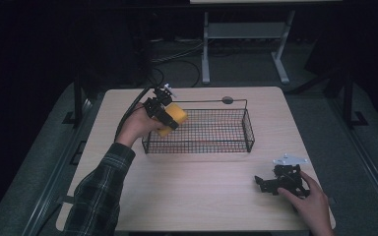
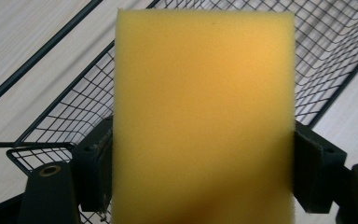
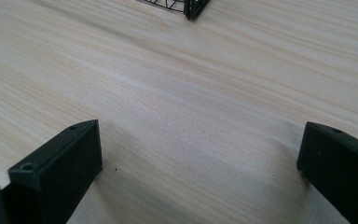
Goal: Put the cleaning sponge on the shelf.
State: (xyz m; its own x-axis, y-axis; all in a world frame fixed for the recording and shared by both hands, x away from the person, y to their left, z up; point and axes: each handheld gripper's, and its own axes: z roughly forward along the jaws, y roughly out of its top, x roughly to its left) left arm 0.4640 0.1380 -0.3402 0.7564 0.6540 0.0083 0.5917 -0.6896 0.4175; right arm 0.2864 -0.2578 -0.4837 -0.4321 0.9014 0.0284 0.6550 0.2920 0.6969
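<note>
Now: left gripper (image 1: 170, 118) clamped on yellow rectangular foam sponge (image 2: 203, 116), held above left end of black wire mesh basket (image 1: 248, 132); right gripper (image 3: 200, 158) gaping wide, empty, on pale wooden table (image 1: 202, 187); lower sponge clear of rim before releasing.

Yellow sponge (image 1: 175, 116) held upright above the wire basket's (image 1: 248, 130) left end.

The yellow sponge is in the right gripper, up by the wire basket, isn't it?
Not quite: the left gripper holds the yellow sponge, up by the wire basket. The left gripper view shows its pads pressing the sponge's sides. The right gripper sits open on the table.
</note>
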